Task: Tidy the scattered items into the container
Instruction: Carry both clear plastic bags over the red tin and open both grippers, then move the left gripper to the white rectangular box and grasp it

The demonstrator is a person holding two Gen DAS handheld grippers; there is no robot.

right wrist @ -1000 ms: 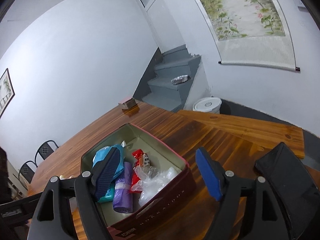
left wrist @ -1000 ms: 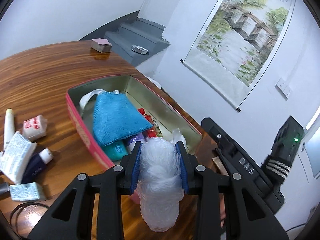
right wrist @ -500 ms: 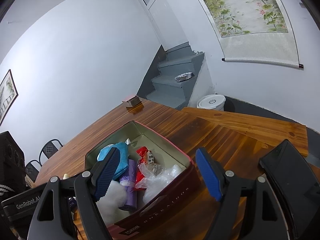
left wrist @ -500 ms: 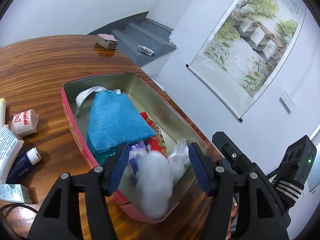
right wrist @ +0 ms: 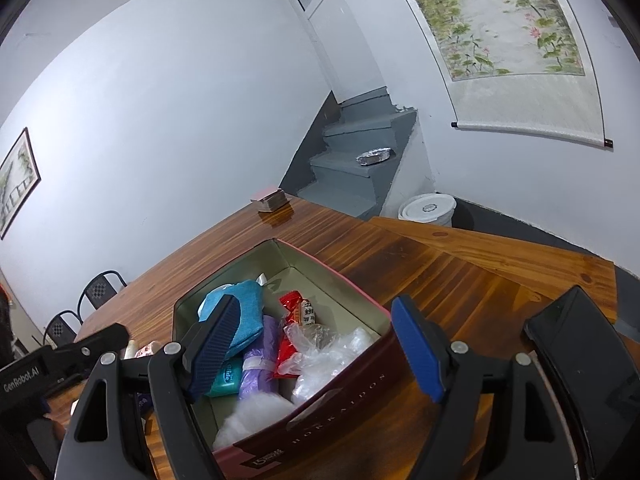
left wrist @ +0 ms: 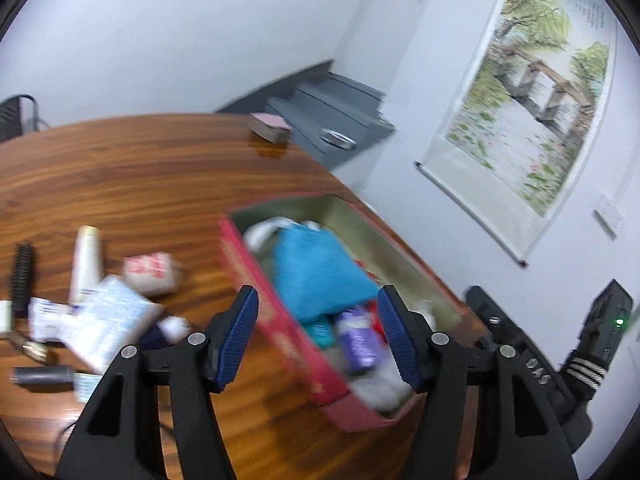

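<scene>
A red tin box (left wrist: 256, 280) (right wrist: 340, 392) stands on the wooden table. It holds a blue cloth pouch (left wrist: 320, 272) (right wrist: 240, 316), a purple roll (right wrist: 260, 364), a red snack packet (right wrist: 296, 320), clear plastic bags (right wrist: 336, 352) and a white plastic bundle (right wrist: 256, 412). My left gripper (left wrist: 316, 336) is open and empty above the box's near left wall. My right gripper (right wrist: 316, 352) is open and empty over the box's near end. Scattered items lie left of the box: a white tube (left wrist: 86, 264), a red-and-white packet (left wrist: 150, 274), a printed sachet (left wrist: 108, 320).
A black comb (left wrist: 22, 276) and a grey cylinder (left wrist: 42, 374) lie at the table's left. A small pink-topped block (left wrist: 270, 126) (right wrist: 272, 199) sits at the far table edge. The left gripper's body (right wrist: 60, 360) shows beside the box. A black device (right wrist: 576, 364) lies at right.
My left gripper opened and let the white plastic bundle fall into the box, then swung left and back. The right gripper stayed open over the box.
</scene>
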